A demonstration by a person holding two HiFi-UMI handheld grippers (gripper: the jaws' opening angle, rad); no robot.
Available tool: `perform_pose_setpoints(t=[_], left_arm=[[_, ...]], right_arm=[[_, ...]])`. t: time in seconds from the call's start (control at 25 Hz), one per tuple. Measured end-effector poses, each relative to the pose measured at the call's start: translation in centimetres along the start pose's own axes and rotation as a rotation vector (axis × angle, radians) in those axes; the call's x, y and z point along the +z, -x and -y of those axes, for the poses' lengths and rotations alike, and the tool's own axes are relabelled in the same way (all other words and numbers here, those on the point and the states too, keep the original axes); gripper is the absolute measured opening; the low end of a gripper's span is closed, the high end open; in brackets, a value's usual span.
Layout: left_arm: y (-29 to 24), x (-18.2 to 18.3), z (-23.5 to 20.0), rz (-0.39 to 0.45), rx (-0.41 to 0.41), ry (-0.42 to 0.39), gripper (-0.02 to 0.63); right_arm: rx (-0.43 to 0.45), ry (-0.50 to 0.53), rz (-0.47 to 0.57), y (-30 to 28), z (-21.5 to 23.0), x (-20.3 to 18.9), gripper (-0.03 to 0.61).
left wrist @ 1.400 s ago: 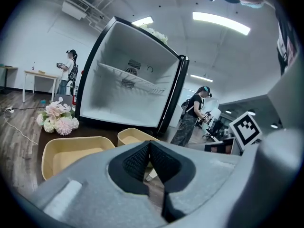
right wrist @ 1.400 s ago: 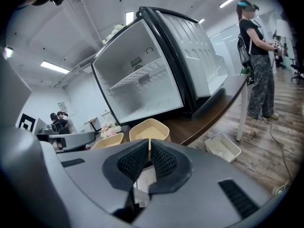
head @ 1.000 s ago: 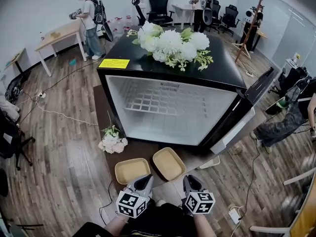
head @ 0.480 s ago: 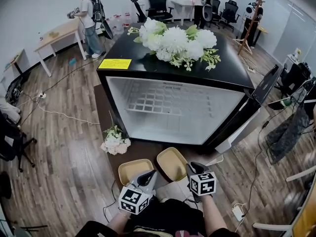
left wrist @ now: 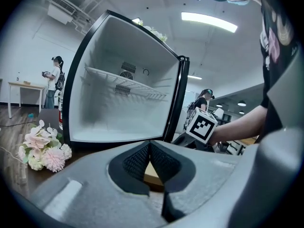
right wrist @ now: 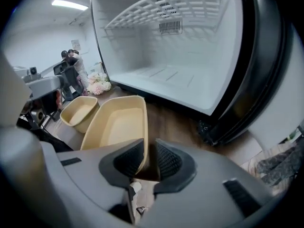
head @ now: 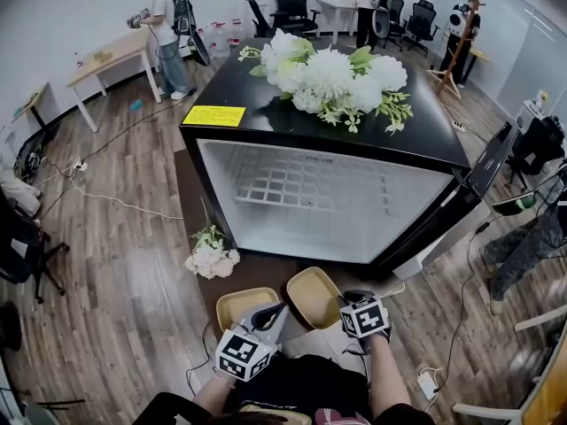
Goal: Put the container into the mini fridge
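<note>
Two shallow yellow containers lie on a dark mat in front of the open mini fridge [head: 337,224]: the left one [head: 239,304] and the right one [head: 312,292]. My right gripper [head: 348,297] points down at the right container's near edge. In the right gripper view that container [right wrist: 116,127] has its rim between the pads of my right gripper [right wrist: 148,158]. The jaws have just been opening a little; the rim lies against the left pad and a dark gap shows beside the right one. My left gripper [head: 276,311] [left wrist: 149,148] is shut and empty by the left container.
White flowers [head: 341,82] lie on the fridge's black top and a small bouquet [head: 211,257] on the mat's left edge. The fridge door [head: 465,206] hangs open to the right. A power strip [head: 425,384] and cables lie on the wood floor. People stand at the back.
My right gripper has tipped down and moved forward onto the right container's near rim. The left gripper has hardly shifted.
</note>
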State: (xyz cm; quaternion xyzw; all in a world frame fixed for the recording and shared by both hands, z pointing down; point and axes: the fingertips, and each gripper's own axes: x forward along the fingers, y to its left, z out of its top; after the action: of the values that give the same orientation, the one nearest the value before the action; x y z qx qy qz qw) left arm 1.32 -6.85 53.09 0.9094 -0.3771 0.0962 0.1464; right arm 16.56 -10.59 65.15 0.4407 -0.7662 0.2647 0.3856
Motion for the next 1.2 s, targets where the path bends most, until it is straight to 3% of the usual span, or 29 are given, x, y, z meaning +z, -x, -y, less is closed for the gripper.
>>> perform_pose_setpoints(t=[0.2, 0.56, 0.92, 1.2], left_arm=[[-0.6, 0.2, 0.2, -0.008, -0.022, -0.016, 0.009], [-1.1, -0.3, 0.5, -0.030, -0.053, -0.009, 0.008], [-1.0, -0.5, 0.4, -0.031, -0.044, 0.011, 0.009], [-1.2, -0.8, 0.6, -0.045, -0.049, 0.020, 0.008]], right_arm=[[0.027, -0.059, -0.024, -0.7, -0.3, -0.6, 0.060], [0.016, -0.041, -0.041, -0.9, -0.7, -1.0, 0.029], [0.057, -0.070, 0.031, 0.6, -2.0, -0.1, 0.023], [0.010, -0.153, 0.114, 3.0, -1.1, 1.2, 0.021]])
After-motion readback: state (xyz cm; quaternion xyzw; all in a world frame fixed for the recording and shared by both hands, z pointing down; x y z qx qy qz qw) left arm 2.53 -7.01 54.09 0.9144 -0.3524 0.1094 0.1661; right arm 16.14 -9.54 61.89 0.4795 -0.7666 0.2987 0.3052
